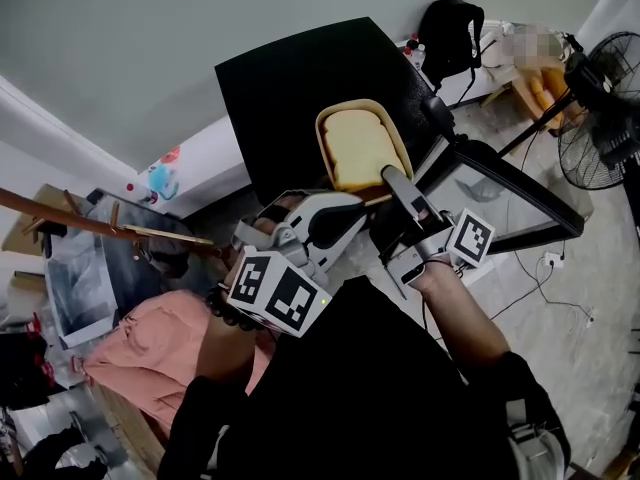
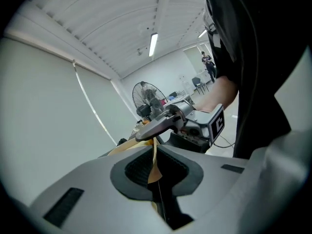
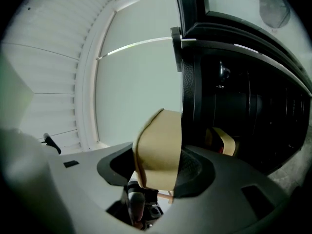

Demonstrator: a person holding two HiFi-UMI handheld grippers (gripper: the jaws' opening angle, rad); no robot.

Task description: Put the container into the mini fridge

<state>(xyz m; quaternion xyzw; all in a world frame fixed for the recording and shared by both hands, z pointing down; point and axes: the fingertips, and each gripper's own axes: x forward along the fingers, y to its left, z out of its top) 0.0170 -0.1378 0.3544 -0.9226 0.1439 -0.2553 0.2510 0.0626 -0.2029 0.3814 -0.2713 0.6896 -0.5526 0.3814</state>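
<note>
Left gripper point(image 2: 156, 172) is closed tight on the container point(image 1: 360, 148) rim. Right gripper point(image 3: 158, 179) is clamped on its near edge. Container is held up just in front of the fridge point(image 1: 300, 98), door point(image 1: 520, 203) open, not inside yet.

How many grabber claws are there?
2. The left gripper is clamped on the container's near-left rim. The right gripper grips its near-right edge, by the black mini fridge. None seem hidden.

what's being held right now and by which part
The container: the left gripper pinches its thin rim between its jaws; the right gripper appears to clamp its near end.
</note>
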